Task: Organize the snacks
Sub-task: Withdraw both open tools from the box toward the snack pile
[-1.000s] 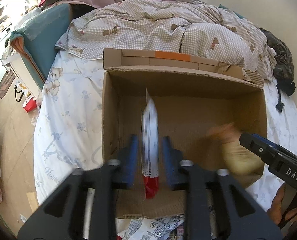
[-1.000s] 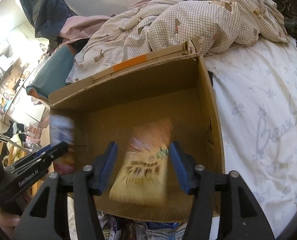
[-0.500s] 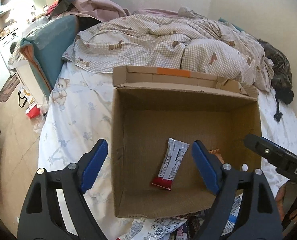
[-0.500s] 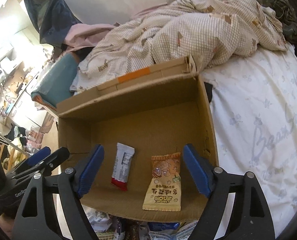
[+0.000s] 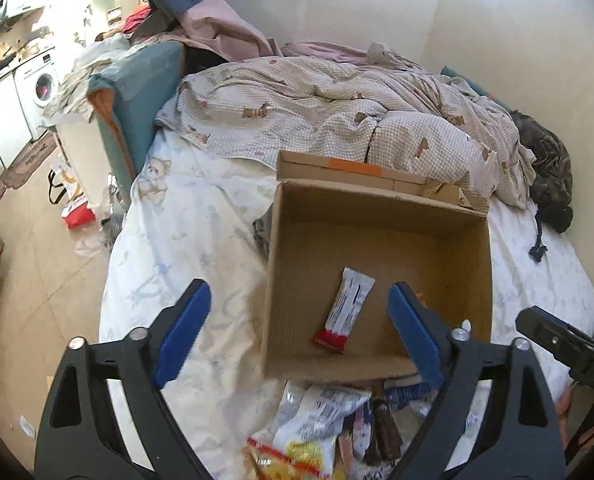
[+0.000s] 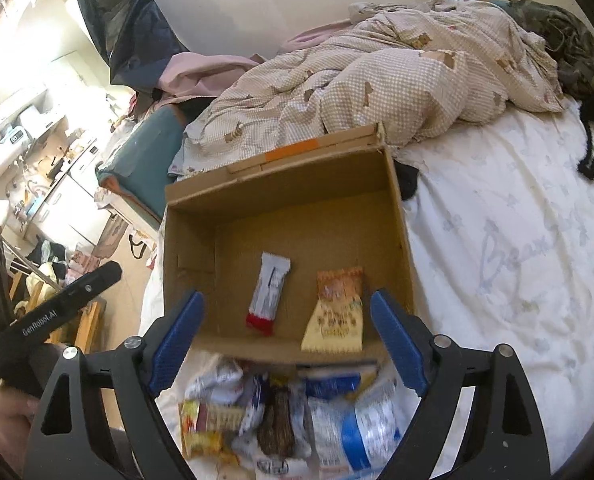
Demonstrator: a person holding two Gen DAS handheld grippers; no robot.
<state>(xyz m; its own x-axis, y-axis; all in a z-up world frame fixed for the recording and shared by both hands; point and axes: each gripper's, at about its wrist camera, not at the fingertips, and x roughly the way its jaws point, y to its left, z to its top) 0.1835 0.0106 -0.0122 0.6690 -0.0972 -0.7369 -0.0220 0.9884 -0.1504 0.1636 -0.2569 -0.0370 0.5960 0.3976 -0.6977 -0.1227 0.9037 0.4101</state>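
Observation:
An open cardboard box point(image 5: 273, 264) point(image 6: 401, 232) stands on the bed. Inside lie a white and red bar wrapper point(image 5: 345, 310) point(image 6: 269, 294) and an orange and yellow snack packet point(image 6: 337, 312). A pile of loose snack packets point(image 5: 321, 424) point(image 6: 281, 412) lies on the sheet in front of the box. My left gripper point(image 5: 299, 332) is open and empty, above the box's near left corner. My right gripper point(image 6: 287, 338) is open and empty, above the box's near wall and the pile.
A crumpled checked quilt point(image 5: 337, 112) point(image 6: 377, 80) lies behind the box. White bedsheet point(image 5: 185, 232) point(image 6: 517, 260) spreads on both sides. The bed's left edge drops to the floor point(image 5: 37, 272). A dark garment point(image 5: 549, 176) lies at the far right.
Both grippers opened and dropped their snacks into the box, then drew back and up. The pile of packets in front of the box came into view.

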